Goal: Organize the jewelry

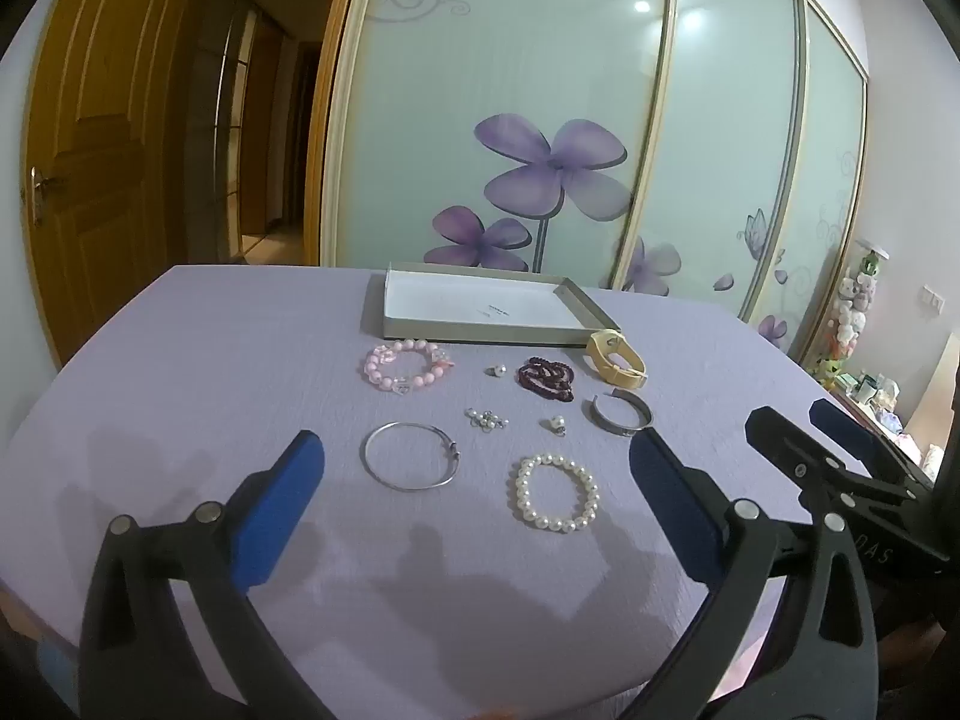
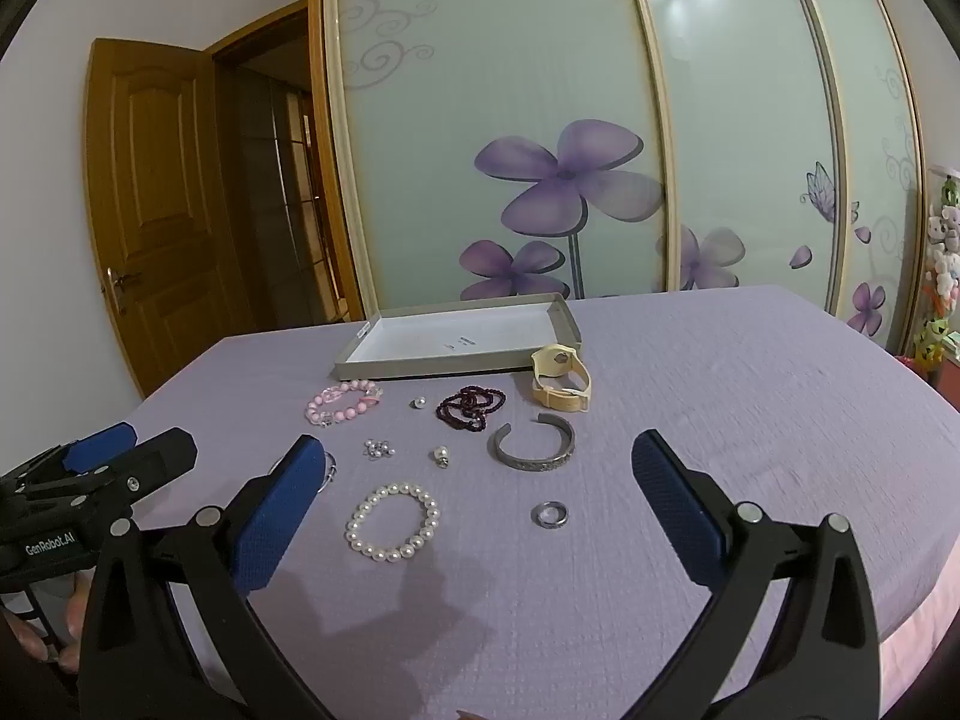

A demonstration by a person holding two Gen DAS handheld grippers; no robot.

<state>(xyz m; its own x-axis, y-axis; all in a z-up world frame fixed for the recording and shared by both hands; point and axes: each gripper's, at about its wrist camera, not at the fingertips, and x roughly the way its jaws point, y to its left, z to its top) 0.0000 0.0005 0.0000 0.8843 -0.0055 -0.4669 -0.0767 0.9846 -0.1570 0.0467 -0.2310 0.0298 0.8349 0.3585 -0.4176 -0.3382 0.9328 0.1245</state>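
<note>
**Jewelry all still loose, shallow box waiting empty**

Jewelry lies scattered on the lilac-covered table [image 2: 720,396], and none of it is in the shallow grey cardboard box with the white floor [image 2: 558,324] at the far side, so I judge the sorting has not begun. Nearest me are the white pearl bead bracelet [image 2: 393,522], the thin silver wire bangle [image 1: 411,464], the small dark metal ring [image 2: 549,514] and the open grey metal cuff [image 2: 534,447]. Farther off, just short of the box, sit the pink bead bracelet [image 2: 343,402], the tangled dark red bead strand [image 2: 471,408] and the cream strap band [image 2: 561,384]; small silver-and-pearl earrings [image 1: 487,419] lie between.

My left claw [image 1: 480,468] and right claw [image 2: 480,474] both hover above the cloth, spread wide and holding nothing.

The next move, as I see it, is a first pick. The pearl bracelet lies between my right claw's fingers, so I would lower there, close across one side of the bead loop, and carry it to the box.
</note>
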